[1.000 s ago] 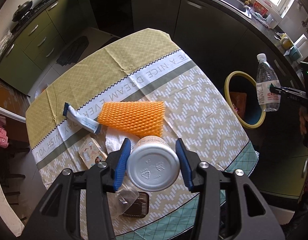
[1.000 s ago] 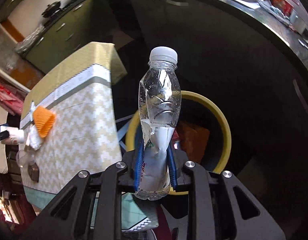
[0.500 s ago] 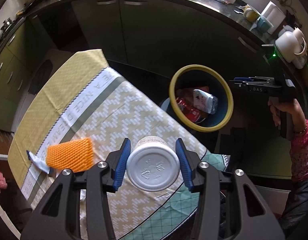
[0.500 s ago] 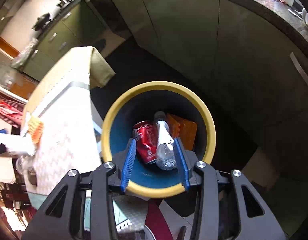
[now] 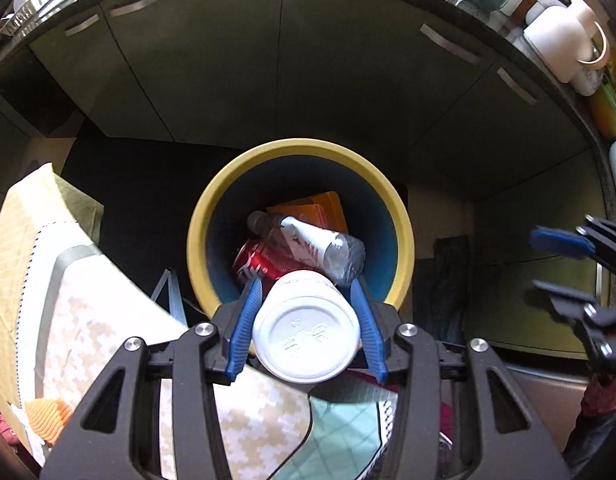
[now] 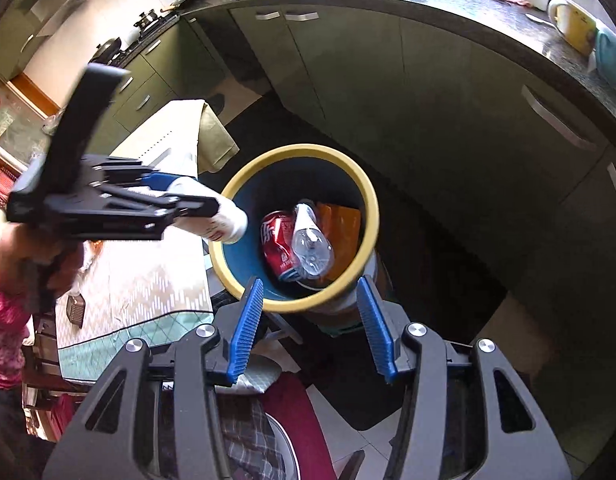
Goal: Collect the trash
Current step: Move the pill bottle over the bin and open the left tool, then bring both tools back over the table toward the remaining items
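My left gripper (image 5: 306, 298) is shut on a white plastic cup (image 5: 306, 328), held bottom toward the camera just over the near rim of the yellow-rimmed blue bin (image 5: 400, 216). The bin holds a clear water bottle (image 5: 312, 246), a red can (image 5: 260, 262) and an orange packet (image 5: 322, 210). In the right wrist view my right gripper (image 6: 310, 294) is open and empty, above the near side of the bin (image 6: 366, 196). The left gripper with the cup (image 6: 224, 216) reaches over the bin's left rim there.
The table with a patterned cloth (image 5: 88, 320) stands left of the bin, with orange foam netting (image 5: 48, 418) on it. Dark green cabinets (image 5: 268, 60) curve behind the bin. A small dark tray (image 6: 76, 310) lies on the table.
The right gripper opened and the water bottle fell into the bin. The left gripper carried the cup from above the table to the bin's rim. The right gripper has drawn back a little.
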`<state>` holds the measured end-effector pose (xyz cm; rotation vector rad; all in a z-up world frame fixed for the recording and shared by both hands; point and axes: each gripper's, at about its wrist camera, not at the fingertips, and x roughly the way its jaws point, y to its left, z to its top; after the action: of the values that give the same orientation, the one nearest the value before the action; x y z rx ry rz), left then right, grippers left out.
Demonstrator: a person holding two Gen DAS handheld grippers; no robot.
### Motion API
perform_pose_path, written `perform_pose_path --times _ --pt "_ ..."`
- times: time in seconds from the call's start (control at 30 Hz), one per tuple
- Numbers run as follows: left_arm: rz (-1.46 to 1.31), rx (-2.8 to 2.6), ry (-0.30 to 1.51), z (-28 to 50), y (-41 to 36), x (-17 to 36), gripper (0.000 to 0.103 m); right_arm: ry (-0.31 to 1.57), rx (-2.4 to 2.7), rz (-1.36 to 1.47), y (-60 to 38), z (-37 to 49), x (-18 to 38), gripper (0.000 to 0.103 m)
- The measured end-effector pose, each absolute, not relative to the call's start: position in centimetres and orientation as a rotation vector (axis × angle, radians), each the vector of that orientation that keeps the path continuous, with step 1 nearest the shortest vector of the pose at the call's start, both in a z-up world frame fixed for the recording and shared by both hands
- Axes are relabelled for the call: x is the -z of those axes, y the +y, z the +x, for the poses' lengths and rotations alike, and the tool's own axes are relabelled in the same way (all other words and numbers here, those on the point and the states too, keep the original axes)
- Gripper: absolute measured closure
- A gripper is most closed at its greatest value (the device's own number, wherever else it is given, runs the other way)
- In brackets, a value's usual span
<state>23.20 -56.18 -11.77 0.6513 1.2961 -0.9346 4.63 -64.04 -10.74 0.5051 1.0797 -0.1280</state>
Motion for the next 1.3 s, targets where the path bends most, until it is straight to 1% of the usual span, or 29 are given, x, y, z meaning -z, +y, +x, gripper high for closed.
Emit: perform_pose_path --times 0.03,0.1,0.17,0.2,0.3,0.33,0.43,0.5,0.57,0.63,0.7,0.8,0.97,1.1,1.3 --pt "0.651 0.927 1.299 23.3 -56.6 12.3 0.058 1.076 0.134 0.508 -64.2 4.3 10.6 0.053" --pt "0.651 0.916 1.301 23.4 -56.9 12.8 0.054 1.069 0.141 0.513 -64.6 3.6 10.4 0.053" --pt "0.641 0.912 1.299 23.5 -56.4 12.4 0.054 1.062 0.149 0.512 -64.8 3.3 10.2 0.053" --pt "0.637 0.918 1.299 23.6 -55.9 12.0 0.054 1.061 0.152 0.511 -64.9 3.2 10.1 0.053" --pt "0.616 0.905 1.278 23.9 -53.4 9.9 0.047 1.051 0.147 0.497 -64.6 3.6 9.6 0.053" --pt "0.608 0.906 1.274 23.9 -52.2 8.8 0.047 1.05 0.139 0.486 -64.2 3.6 9.4 0.053" --pt "0.608 0.869 1.228 23.9 -46.9 5.2 0.047 1.047 0.113 0.449 -63.1 4.5 8.7 0.053" --pt "0.585 0.824 1.21 24.3 -42.2 2.8 0.044 1.051 0.09 0.413 -62.0 5.2 8.1 0.053" --pt "0.567 0.751 1.197 24.9 -36.8 1.1 0.041 1.046 0.069 0.382 -60.8 6.4 7.7 0.053" --pt "0.541 0.669 1.197 25.5 -31.5 0.3 0.041 1.047 0.035 0.366 -59.4 7.6 7.5 0.053" --pt "0.526 0.577 1.226 26.3 -26.2 0.7 0.041 1.054 0.004 0.343 -57.6 9.0 7.6 0.053" --pt "0.476 0.438 1.303 27.7 -19.3 2.9 0.041 1.087 -0.07 0.307 -54.2 11.4 8.1 0.053" --pt "0.383 0.232 1.407 30.6 -10.6 6.8 0.041 1.139 -0.189 0.195 -47.0 14.9 8.3 0.053" --pt "0.254 0.122 1.498 33.3 -6.5 9.7 0.041 1.16 -0.254 0.119 -42.2 16.2 7.7 0.053" --pt "0.082 0.091 1.625 35.4 -4.8 13.0 0.041 1.198 -0.285 0.062 -39.6 16.6 8.2 0.053"
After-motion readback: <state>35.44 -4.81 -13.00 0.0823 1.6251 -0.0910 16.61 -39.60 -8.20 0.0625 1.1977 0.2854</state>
